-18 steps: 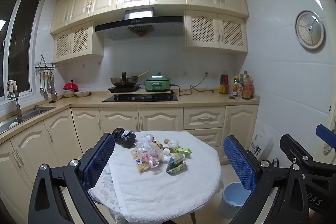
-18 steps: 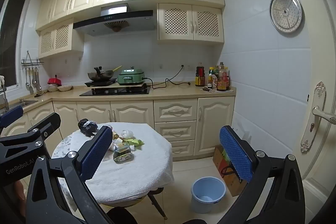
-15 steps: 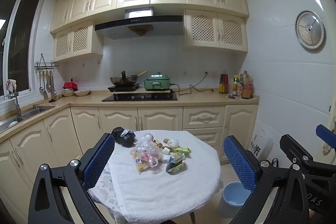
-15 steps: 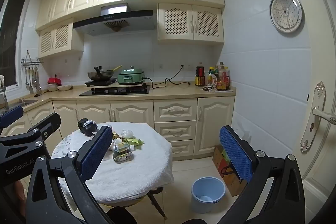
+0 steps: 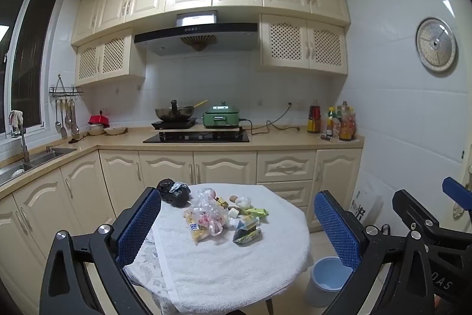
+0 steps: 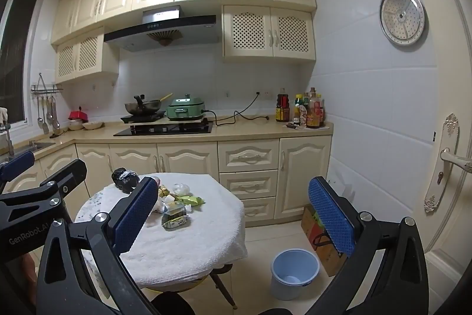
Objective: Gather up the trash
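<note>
A small round table with a white towel carries a pile of trash: clear plastic bags and snack wrappers, green wrappers, a black bag. The trash also shows in the right wrist view, with the black bag. A light blue bucket stands on the floor right of the table; it also shows in the left wrist view. My left gripper is open and empty, short of the table. My right gripper is open and empty, to the table's right.
Cream kitchen cabinets and a counter run behind the table, with a stove, a wok and a green cooker. A cardboard box sits by the right wall. A door with a handle is at far right.
</note>
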`<state>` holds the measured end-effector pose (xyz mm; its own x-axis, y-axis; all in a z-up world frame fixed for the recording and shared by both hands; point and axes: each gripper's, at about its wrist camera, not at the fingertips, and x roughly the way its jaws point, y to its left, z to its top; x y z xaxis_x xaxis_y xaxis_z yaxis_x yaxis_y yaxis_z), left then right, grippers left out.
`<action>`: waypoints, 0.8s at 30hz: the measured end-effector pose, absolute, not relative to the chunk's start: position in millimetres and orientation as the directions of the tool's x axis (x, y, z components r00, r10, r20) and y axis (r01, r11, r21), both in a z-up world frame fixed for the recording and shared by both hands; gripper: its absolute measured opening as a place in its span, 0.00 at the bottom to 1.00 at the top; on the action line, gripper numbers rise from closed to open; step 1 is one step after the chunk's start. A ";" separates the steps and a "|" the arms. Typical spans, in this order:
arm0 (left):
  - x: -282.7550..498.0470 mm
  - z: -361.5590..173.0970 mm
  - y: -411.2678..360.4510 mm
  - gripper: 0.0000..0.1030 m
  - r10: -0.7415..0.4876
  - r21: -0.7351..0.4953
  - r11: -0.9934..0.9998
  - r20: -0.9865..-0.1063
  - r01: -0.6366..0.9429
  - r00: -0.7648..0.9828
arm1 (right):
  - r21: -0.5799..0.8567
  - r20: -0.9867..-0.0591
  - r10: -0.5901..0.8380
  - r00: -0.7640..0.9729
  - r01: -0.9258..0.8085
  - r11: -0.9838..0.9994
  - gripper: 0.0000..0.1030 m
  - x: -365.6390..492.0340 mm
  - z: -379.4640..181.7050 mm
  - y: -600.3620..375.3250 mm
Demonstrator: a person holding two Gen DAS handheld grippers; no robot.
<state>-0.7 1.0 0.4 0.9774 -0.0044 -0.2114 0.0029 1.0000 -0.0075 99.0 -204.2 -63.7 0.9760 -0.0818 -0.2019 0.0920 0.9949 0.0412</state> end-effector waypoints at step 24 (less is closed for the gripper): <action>-0.1 -0.1 2.1 0.99 -0.004 -0.008 1.000 -0.212 0.002 0.977 | 0.046 -0.200 -0.078 0.977 0.089 0.995 1.00 95.7 -64.6 -204.7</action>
